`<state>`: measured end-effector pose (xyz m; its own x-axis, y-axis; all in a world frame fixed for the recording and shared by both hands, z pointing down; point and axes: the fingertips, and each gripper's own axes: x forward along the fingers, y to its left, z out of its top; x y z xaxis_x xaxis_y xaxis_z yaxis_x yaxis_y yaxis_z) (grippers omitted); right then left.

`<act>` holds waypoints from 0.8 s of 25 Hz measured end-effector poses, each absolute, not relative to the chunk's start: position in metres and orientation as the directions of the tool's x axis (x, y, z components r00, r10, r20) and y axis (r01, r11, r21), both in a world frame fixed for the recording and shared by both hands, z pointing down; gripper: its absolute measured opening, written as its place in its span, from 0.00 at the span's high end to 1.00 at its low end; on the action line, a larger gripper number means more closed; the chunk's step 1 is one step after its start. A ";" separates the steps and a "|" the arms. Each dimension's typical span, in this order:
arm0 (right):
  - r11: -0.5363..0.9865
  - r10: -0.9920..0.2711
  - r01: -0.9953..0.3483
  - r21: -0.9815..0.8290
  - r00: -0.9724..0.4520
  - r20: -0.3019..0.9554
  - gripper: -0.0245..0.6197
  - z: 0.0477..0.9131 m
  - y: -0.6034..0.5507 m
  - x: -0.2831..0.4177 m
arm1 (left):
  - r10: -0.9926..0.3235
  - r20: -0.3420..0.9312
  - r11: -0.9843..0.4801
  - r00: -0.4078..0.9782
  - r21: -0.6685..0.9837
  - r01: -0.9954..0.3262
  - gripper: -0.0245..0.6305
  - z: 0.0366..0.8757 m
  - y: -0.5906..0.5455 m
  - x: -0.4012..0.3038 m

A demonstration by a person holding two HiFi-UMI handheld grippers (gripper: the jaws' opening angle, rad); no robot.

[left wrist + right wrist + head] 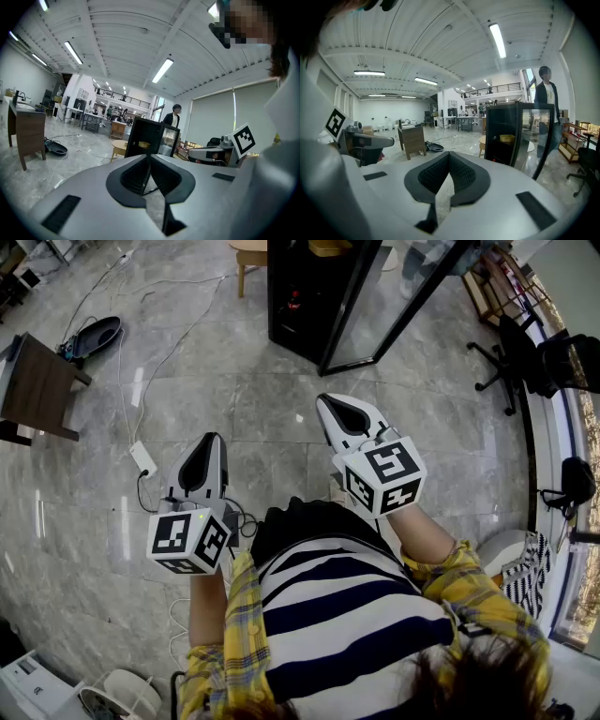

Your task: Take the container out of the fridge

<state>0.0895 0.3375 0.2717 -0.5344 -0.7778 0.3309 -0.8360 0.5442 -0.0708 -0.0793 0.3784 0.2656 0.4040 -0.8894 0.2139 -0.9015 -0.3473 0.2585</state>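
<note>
The black fridge (pixel 298 296) stands on the floor ahead of me with its glass door (pixel 398 301) swung open to the right. On a shelf inside sits a yellow container (pixel 506 138), also seen in the left gripper view as the yellow container (pixel 144 145). Both grippers hang in the air well short of the fridge. My left gripper (pixel 209 441) is lower left and my right gripper (pixel 325 401) is nearer the door. Each one's jaws meet at the tips and hold nothing, as the left gripper (pixel 150 155) and right gripper (pixel 449 153) show close up.
A dark wooden table (pixel 37 385) stands at the left with a black bag (pixel 94 334) beyond it. A power strip (pixel 142 458) and cables lie on the floor. A wooden stool (pixel 248 254) is left of the fridge. Office chairs (pixel 530 357) sit right. A person (pixel 546 105) stands behind the fridge door.
</note>
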 end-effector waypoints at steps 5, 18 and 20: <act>0.543 -0.781 -0.837 -0.065 -0.532 0.328 0.92 0.274 0.337 0.086 | -0.892 0.203 -0.348 0.403 0.257 -0.901 0.91 0.269 0.372 -0.082; 0.532 -0.777 -0.844 -0.073 -0.520 0.355 0.92 0.297 0.262 0.093 | -0.883 0.214 -0.369 0.418 0.235 -0.899 0.91 0.276 0.306 -0.074; 0.539 -0.772 -0.839 -0.073 -0.526 0.357 0.92 0.300 0.246 0.093 | -0.884 0.219 -0.367 0.414 0.223 -0.903 0.91 0.277 0.289 -0.074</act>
<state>0.0929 0.2463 0.2999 -0.5263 -0.7715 0.3574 -0.8393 0.5389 -0.0727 -0.0736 0.2891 0.2774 0.4138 -0.8838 0.2185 -0.9028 -0.3674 0.2234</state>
